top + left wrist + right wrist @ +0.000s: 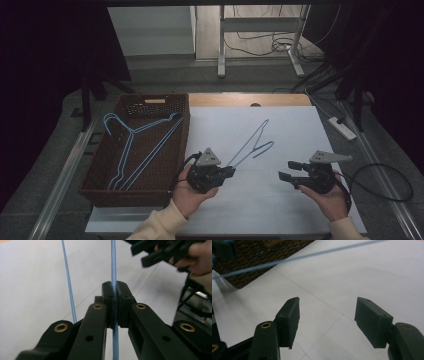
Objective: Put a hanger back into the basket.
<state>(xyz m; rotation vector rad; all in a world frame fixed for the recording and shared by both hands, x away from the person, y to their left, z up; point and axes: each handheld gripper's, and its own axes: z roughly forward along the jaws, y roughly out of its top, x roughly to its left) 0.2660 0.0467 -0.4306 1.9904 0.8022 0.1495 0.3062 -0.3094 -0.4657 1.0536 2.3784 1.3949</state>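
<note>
My left gripper (231,171) is shut on one wire of a light-blue wire hanger (252,142), which slants up and away over the white table sheet (290,125). In the left gripper view the pads (110,293) pinch the blue wire (113,262) between them, and a second wire of the hanger (68,280) runs to the left. My right gripper (286,170) stands open to the right of the hanger, nothing between its jaws. In the right gripper view the gripper (327,315) gapes over bare sheet, with the hanger wire (312,256) crossing far above.
A dark wicker basket (150,99) sits at the table's left and holds more blue hangers (131,145); its corner (262,252) is in the right gripper view. A white power strip (342,127) lies off the right edge. Desk legs (221,45) stand beyond the table.
</note>
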